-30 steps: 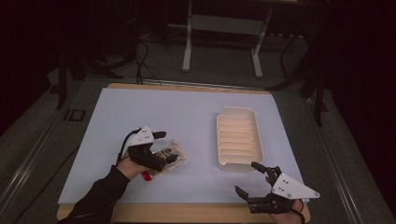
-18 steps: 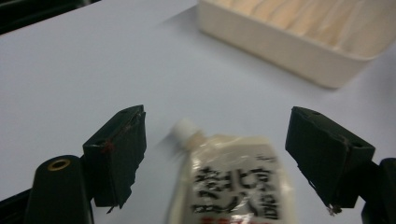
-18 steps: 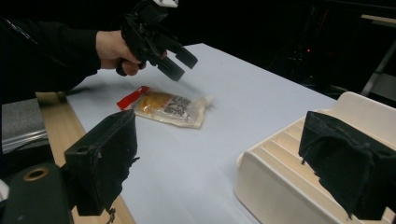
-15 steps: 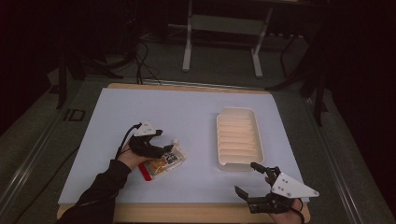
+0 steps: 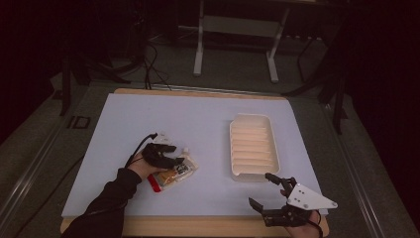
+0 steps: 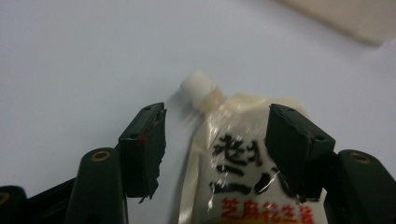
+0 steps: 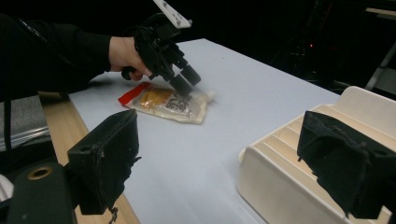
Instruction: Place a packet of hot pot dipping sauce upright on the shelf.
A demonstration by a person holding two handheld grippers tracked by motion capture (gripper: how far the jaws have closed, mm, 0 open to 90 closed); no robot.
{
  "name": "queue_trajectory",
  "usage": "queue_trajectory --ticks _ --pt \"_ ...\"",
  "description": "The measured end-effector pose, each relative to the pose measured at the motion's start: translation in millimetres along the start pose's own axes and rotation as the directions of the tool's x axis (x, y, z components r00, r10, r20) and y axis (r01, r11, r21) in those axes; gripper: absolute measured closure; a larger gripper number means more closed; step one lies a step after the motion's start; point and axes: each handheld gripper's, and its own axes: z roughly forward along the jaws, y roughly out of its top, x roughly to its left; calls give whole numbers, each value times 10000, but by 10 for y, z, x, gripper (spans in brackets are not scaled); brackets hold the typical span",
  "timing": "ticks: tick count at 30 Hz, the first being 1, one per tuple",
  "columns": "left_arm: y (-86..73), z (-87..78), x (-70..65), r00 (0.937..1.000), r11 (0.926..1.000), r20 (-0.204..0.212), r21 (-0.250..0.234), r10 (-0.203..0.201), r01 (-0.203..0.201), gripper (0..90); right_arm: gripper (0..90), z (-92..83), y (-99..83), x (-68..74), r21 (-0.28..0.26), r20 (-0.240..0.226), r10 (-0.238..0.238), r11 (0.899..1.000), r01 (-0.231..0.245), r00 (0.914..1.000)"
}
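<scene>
Now the left gripper [image 5: 171, 159] sits lower over the sauce pouch [image 5: 174, 173] than half a second ago, and the pouch lies a little closer to the person, so the pick-up looks close but not yet closed. In the left gripper view the jaws stand apart, the pouch's neck between them: its white cap [image 6: 198, 86] points to about 12 o'clock, the right jaw overlapping the film, the left jaw off its edge. The pouch lies flat on the pale table sheet [image 5: 208, 124], at roughly 9 o'clock from the ribbed cream tray [image 5: 252, 146]. The right gripper [image 5: 272, 191] hovers spread wide near the table's front edge, at about 6 o'clock from the tray, holding nothing.
</scene>
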Motion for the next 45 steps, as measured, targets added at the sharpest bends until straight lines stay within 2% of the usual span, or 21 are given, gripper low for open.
queue_trajectory --ticks 5,8,11,14,17,19,21,22,24,26,30,32,36,39,41,42,44,45 --pt "-6 65 -8 9999 9996 -121 297 14 -11 431 126 2 -1 -2 0 -19 18 10000 -18 10000" --pt "4 94 -8 10000 9982 3 589 -87 87 456 126 8 -8 -8 21 -49 69 10000 -69 10000" --pt "8 110 -23 9999 9963 162 858 -10 -4 486 127 12 -10 -6 68 -52 94 9999 -93 9999" --pt "39 118 -94 9994 9920 19 1212 341 -341 532 127 19 -12 -8 105 -73 93 9999 -93 9999" --pt "84 129 -159 9980 9844 -177 1664 602 -564 565 127 27 -18 -14 121 -110 180 9998 -179 9998" --pt "107 131 -190 9979 9813 -252 1843 603 -546 604 127 28 -19 -16 133 -96 179 9998 -177 9998" --pt "106 127 -219 9980 9813 -225 1847 592 -540 635 127 27 -20 -15 134 -84 189 9997 -188 9998" --pt "106 126 -226 9980 9814 -239 1844 583 -529 708 127 26 -20 -18 139 -66 181 9997 -180 9998" --pt "116 121 -228 9982 9800 -195 1920 568 -520 786 128 29 -21 -19 166 -70 205 9997 -203 9998" --pt "127 121 -228 9986 9791 -228 1989 475 -421 807 132 29 -23 -21 188 -84 224 9996 -222 9997" --pt "127 101 -260 9972 9810 -444 1873 596 -502 828 134 22 -20 -28 182 -39 226 9996 -225 9997" --pt "129 61 -258 9979 9850 -435 1677 482 -403 839 134 8 -16 -36 124 -59 286 9995 -285 9996" --pt "145 -12 -283 9978 9873 -388 1518 539 -474 873 135 -11 -9 -44 2 10 310 9995 -310 9995" --pt "167 -88 -314 9979 9913 -376 1228 523 -474 877 135 -9 -4 -38 10 43 294 9996 -294 9996" --pt "175 -145 -325 9984 9936 -312 1044 473 -438 878 136 -11 0 -31 -26 41 292 9996 -292 9996" --pt "179 -174 -334 9983 9944 -450 1002 382 -336 879 136 -12 2 -31 -36 69 275 9996 -274 9996" --pt "187 -231 -342 9989 9959 -455 898 123 -82 879 136 -13 3 -33 -45 67 277 9996 -277 9996" --pt "189 -254 -354 9992 9965 -358 817 201 -171 879 136 -13 2 -34 -48 91 267 9996 -266 9996"
